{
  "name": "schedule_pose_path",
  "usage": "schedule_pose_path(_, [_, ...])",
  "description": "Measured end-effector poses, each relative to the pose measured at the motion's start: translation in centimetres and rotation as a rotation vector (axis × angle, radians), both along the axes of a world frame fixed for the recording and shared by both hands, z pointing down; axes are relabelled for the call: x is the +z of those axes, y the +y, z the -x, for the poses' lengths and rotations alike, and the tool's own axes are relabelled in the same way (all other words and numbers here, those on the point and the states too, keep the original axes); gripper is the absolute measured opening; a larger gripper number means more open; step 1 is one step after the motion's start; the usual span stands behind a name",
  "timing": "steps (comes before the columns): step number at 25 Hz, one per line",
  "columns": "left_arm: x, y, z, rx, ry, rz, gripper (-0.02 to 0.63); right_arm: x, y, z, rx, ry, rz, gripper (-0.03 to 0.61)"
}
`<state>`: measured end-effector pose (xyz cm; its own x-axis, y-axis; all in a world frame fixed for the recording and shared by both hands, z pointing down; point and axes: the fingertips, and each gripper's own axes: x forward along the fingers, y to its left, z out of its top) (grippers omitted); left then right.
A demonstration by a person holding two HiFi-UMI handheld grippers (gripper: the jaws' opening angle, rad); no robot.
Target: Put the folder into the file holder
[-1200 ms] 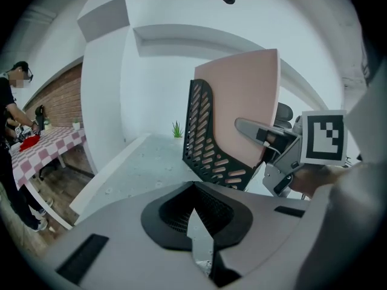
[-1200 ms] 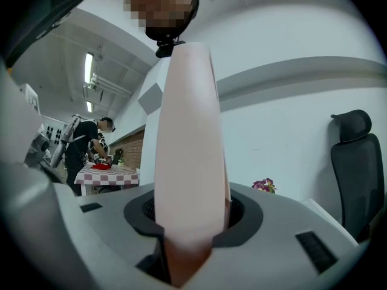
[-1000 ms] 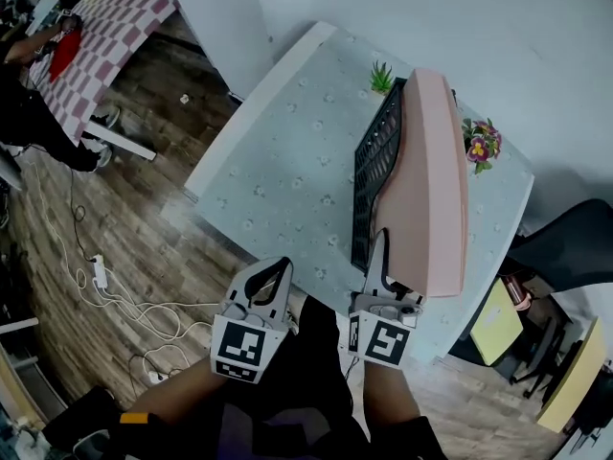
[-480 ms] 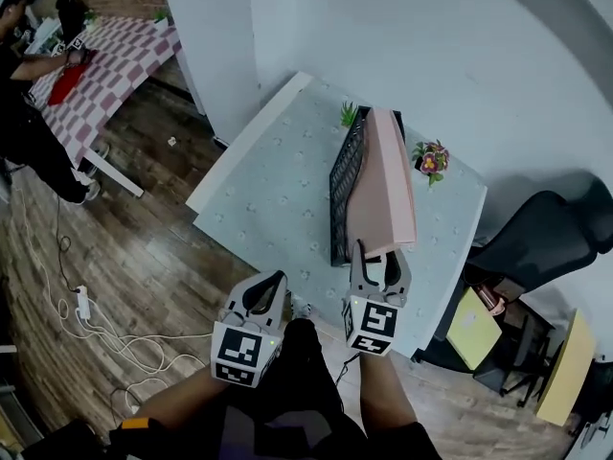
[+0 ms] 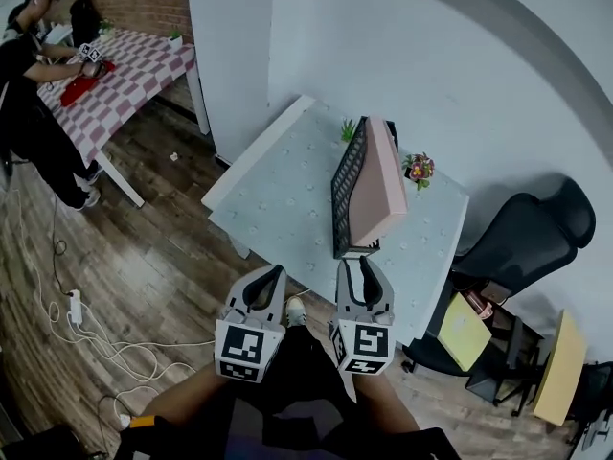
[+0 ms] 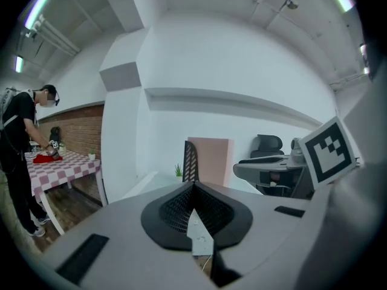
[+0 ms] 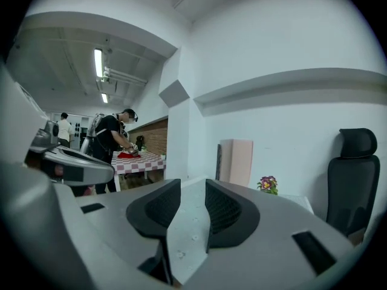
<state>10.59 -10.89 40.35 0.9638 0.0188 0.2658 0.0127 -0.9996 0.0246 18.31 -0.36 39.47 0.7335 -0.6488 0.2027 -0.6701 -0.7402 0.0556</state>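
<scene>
The pink folder [image 5: 379, 185] stands upright in the black mesh file holder [image 5: 345, 192] on the light patterned table [image 5: 278, 199]. Both grippers hang short of the table's near edge, apart from the folder. My right gripper [image 5: 360, 263] points at the holder's near end; its jaws are closing, a gap still shows and nothing is between them. My left gripper [image 5: 275, 273] has its tips together and is empty. Folder [image 6: 210, 161] and holder [image 6: 190, 161] show far ahead in the left gripper view, and likewise the folder [image 7: 239, 161] in the right gripper view.
A flower pot [image 5: 418, 168] and a small green plant [image 5: 347, 129] stand by the holder's far end. A black office chair [image 5: 525, 238] is right of the table. A person [image 5: 34, 103] works at a checkered table at far left. Cables [image 5: 86, 319] lie on the wooden floor.
My right gripper has let go of the folder's near end and drawn back off the table. The folder now stands in the holder by itself. The whole view has pulled away from the table.
</scene>
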Motion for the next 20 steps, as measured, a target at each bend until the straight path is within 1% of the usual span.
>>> schedule_pose_path(3, [-0.2,-0.7,1.9,-0.026,0.013,0.011,0.009,-0.4,-1.2,2.6,-0.049,0.000,-0.013,0.088])
schedule_pose_path(6, [-0.3,-1.4,3.2,-0.054,0.024,0.012,0.009,-0.7,-2.0,4.2,-0.083,-0.006,-0.025,0.033])
schedule_pose_path(7, [-0.4,-1.7,3.5,-0.065,0.028,0.010,0.009,-0.7,-2.2,4.6,-0.094,-0.009,-0.026,0.025])
schedule_pose_path(13, [0.0,-2.9,4.9,-0.112,0.026,-0.001,0.009,-0.6,-3.7,6.3,-0.181,-0.029,-0.032,0.017])
schedule_pose_path(20, [-0.7,-3.6,5.0,-0.132,0.049,-0.002,0.008,-0.8,-5.2,7.5,-0.259,-0.021,-0.008,0.014])
